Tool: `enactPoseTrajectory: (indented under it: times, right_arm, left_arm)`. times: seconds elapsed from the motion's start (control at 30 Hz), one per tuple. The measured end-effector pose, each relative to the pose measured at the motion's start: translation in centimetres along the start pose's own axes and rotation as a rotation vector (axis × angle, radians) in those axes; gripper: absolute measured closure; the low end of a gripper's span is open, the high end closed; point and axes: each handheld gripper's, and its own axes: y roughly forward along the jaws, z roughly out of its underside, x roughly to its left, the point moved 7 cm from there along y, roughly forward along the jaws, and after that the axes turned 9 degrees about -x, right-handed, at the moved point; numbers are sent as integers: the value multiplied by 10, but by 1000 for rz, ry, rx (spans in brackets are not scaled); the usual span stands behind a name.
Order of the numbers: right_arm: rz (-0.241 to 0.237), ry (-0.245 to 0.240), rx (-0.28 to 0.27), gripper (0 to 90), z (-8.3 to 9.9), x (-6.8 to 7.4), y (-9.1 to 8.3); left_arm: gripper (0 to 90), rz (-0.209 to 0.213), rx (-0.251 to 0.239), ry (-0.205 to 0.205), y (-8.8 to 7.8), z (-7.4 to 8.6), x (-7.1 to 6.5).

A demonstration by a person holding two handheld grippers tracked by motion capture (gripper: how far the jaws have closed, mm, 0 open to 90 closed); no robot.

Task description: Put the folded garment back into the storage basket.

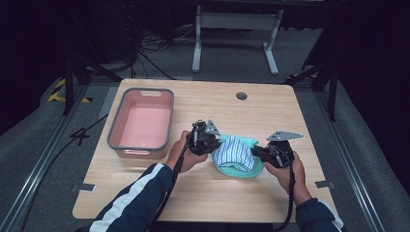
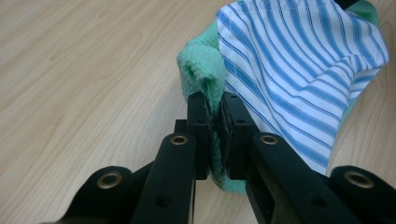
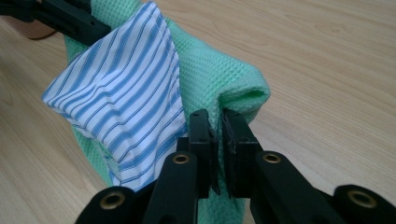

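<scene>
Wood-grain table [image 1: 203,193], dark room: both grippers pinch one cloth at frame centre.
Green waffle-weave cloth [image 1: 240,169] with blue-striped white fabric [image 1: 234,152] on it; left gripper [image 1: 207,143] and right gripper [image 1: 263,153] each clamped on a green edge. Pink grey-rimmed tub [image 1: 141,145] upper left.

I note a mint-green waffle cloth [image 2: 201,70] between my black fingers [image 2: 198,135], a blue-and-white striped cloth [image 2: 299,70] beside them, a pink grey-rimmed bin [image 1: 141,123], and a pale wood-grain table [image 1: 203,188].
</scene>
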Motion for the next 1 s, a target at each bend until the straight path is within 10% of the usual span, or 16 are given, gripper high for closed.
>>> enactPoseTrajectory:
  times: [1.0]
  right_arm:
    - [-17, -58, -48, 831, -78, 35, 22]
  left_arm:
    - [837, -149, -73, -9, -64, -11, 48]
